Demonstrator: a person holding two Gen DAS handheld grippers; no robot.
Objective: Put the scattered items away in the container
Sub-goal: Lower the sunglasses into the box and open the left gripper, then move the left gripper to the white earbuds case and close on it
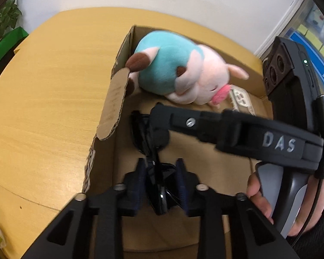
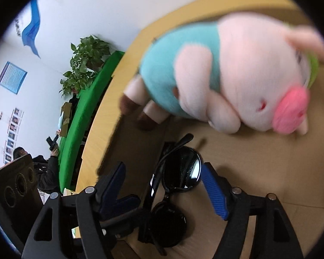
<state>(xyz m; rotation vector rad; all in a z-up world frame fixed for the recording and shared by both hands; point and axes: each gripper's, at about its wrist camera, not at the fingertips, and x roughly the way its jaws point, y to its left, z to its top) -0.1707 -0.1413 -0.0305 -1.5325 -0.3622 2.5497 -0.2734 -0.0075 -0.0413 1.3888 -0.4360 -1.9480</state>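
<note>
Nearest, the left tool (image 1: 161,185) is gripping the black sunglasses (image 1: 155,172) low inside the cardboard box (image 1: 110,112), while the right tool (image 2: 164,185) is hovering with its jaws spread around them. Farther in, the plush pig (image 1: 177,71) and a beige power strip (image 1: 240,99) are lying already boxed. The wooden surface (image 1: 49,99) beside the box is showing no other strays, so the tidying looks nearly finished.

Showing a wooden table (image 1: 43,99) under a white wall (image 2: 110,6). Standing nearby, a plant (image 2: 84,62) beside green cloth (image 2: 86,116). Hanging on the wall, posters (image 2: 11,77).
</note>
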